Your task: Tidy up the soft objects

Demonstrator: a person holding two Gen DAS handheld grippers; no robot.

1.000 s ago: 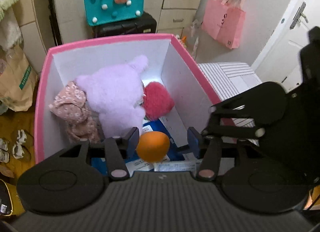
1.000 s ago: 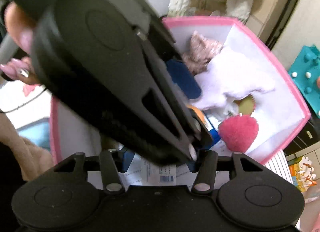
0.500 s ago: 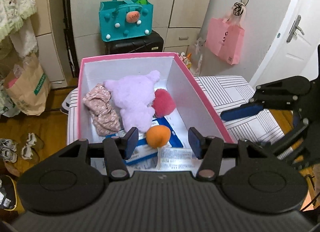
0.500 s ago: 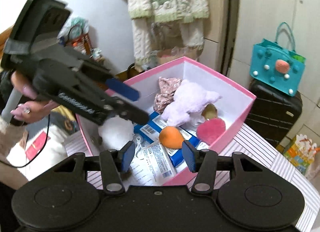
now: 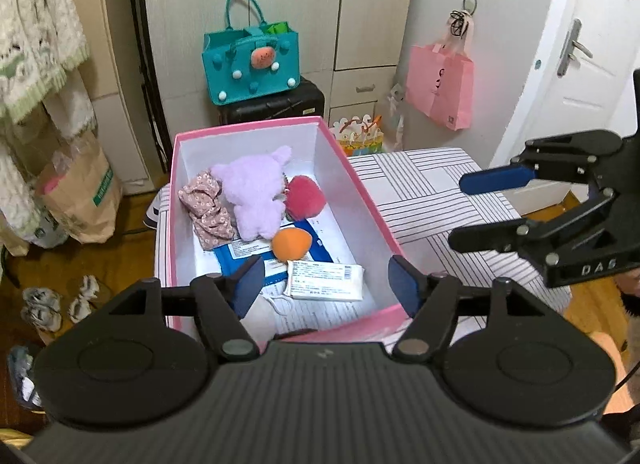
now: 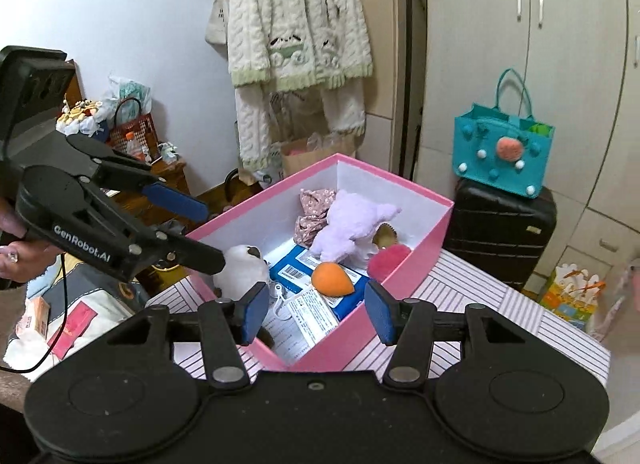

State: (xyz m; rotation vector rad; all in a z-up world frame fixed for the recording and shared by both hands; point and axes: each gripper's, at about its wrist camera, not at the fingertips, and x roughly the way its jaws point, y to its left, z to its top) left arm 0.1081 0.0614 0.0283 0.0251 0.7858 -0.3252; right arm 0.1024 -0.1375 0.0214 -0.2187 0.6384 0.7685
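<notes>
Both grippers hang empty above the pink box: the left gripper has just been opening and stands wide, the right gripper gapes too. The soft toys, including the orange ball and purple plush, lie inside. A careless reach back in could snag the loose paper packets or nudge the box off its striped worktop.

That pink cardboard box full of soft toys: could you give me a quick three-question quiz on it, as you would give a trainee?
1. True or false: the lilac plush toy lies inside the pink cardboard box.
2. What touches the orange teardrop sponge? A) blue packet B) teal bag
3. Is anything held between either gripper's jaws?

Key: 1 true. 2 A, the blue flat packet. 3 No: the left gripper and the right gripper are both open and empty.
</notes>
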